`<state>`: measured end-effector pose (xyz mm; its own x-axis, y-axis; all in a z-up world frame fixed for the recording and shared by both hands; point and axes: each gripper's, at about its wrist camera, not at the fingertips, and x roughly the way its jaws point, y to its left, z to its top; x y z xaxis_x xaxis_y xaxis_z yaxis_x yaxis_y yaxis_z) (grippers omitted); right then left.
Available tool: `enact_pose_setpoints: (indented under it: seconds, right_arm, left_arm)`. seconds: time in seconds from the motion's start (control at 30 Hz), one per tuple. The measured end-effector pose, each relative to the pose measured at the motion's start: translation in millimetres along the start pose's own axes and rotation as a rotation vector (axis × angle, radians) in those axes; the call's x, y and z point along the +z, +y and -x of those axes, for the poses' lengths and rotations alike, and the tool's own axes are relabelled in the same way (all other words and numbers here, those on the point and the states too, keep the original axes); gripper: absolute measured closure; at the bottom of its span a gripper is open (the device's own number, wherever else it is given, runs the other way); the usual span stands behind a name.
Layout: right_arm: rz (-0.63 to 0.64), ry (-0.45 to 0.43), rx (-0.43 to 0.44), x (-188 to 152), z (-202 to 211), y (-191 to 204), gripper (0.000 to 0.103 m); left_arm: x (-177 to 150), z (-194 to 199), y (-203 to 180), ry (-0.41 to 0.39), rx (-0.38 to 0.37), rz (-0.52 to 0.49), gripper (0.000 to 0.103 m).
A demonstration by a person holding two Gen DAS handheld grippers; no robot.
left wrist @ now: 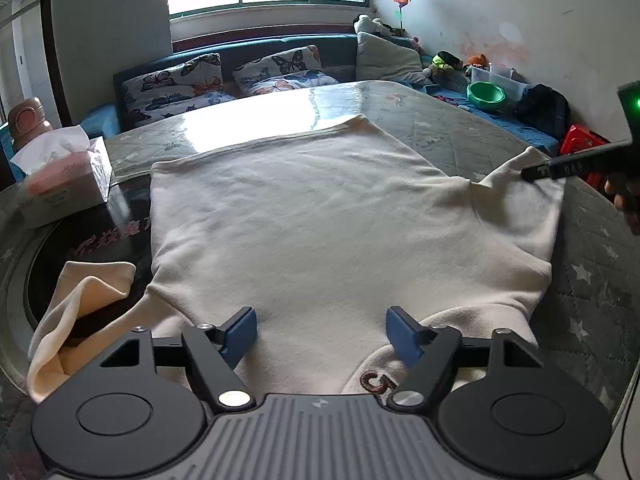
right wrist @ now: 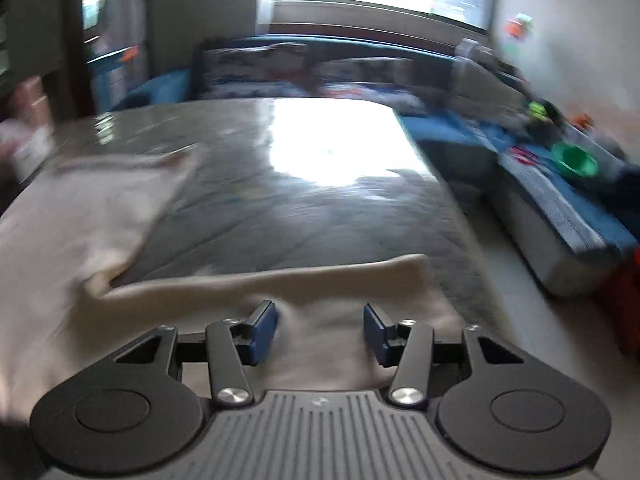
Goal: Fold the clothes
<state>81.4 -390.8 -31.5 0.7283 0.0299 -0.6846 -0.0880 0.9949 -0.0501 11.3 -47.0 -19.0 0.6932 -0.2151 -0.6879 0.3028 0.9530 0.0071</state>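
Observation:
A cream sweatshirt lies spread flat on the glass-topped table, hem toward the window. Its left sleeve is crumpled at the near left, and its right sleeve is spread to the right. My left gripper is open, hovering over the near collar area beside a red "5" patch. My right gripper is open over the right sleeve; its view is motion-blurred. The right gripper also shows in the left wrist view, its tip at the sleeve edge.
A tissue box and a pink bottle stand at the table's left. Behind the table is a blue sofa with butterfly pillows, a green bowl, toys and a red box. The table's right edge drops to the floor.

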Motion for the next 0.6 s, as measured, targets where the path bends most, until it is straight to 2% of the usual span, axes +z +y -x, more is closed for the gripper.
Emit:
enact_pose_setpoints:
  seconds: [0.07, 0.2, 0.37, 0.5, 0.6]
  right_arm:
    - [-0.015, -0.012, -0.010, -1, 1, -7, 0.054]
    - [0.011, -0.006, 0.039, -8, 3, -5, 0.052]
    - [-0.034, 0.020, 0.011, -8, 5, -6, 0.046]
    - [-0.002, 0.036, -0.018, -10, 12, -4, 0.046]
    - [-0.013, 0.041, -0.024, -9, 11, -3, 0.045]
  left_arm:
    - [0, 0, 0, -0.001, -0.001, -0.001, 0.028]
    - [-1, 0, 0, -0.004, -0.001, -0.002, 0.027]
    - [-7, 6, 0, -0.013, -0.026, 0.003, 0.027]
    - [-2, 13, 8, -0.005, -0.065, 0.024, 0.028]
    - [8, 23, 21, -0.050, -0.044, 0.040, 0.028]
